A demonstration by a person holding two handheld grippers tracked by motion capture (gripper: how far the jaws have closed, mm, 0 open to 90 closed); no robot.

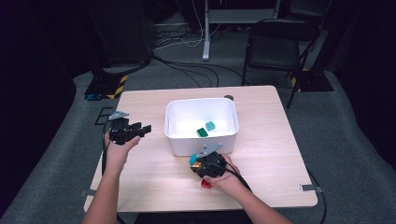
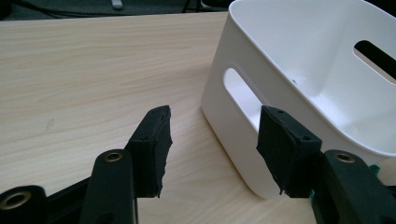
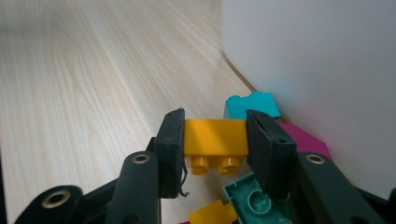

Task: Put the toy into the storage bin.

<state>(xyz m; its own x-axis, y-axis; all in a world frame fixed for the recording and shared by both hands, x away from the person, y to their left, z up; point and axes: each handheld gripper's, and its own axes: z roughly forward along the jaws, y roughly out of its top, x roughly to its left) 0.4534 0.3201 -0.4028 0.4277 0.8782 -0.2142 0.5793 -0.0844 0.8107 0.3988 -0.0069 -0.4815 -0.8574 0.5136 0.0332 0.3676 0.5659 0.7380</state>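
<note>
Clamping a yellow brick (image 3: 215,136) between its two black pads, the right hand-held gripper (image 3: 214,140) has its jaws partly closed, pressed against the brick's two ends; the brick lies crosswise with its studs facing the camera. Directly beneath this hand-held gripper sit a green brick (image 3: 252,200) and a second yellow piece (image 3: 212,215). Just past its jaws lie a teal brick (image 3: 250,106) and, to the right, a magenta piece (image 3: 303,138), both against the outer wall of the white bin (image 3: 317,70). In the high view a red brick (image 1: 205,183) rests on the tabletop (image 1: 154,177) beside the right hand.

The left hand-held gripper (image 2: 212,142) is held wide open with nothing between the pads. The bin's corner, with its handle slot, stands just ahead of the right-hand pad, apart from it. Inside the bin, well beyond both hand-held grippers, lie a green block (image 1: 201,132) and a teal block (image 1: 210,125) close together.
</note>
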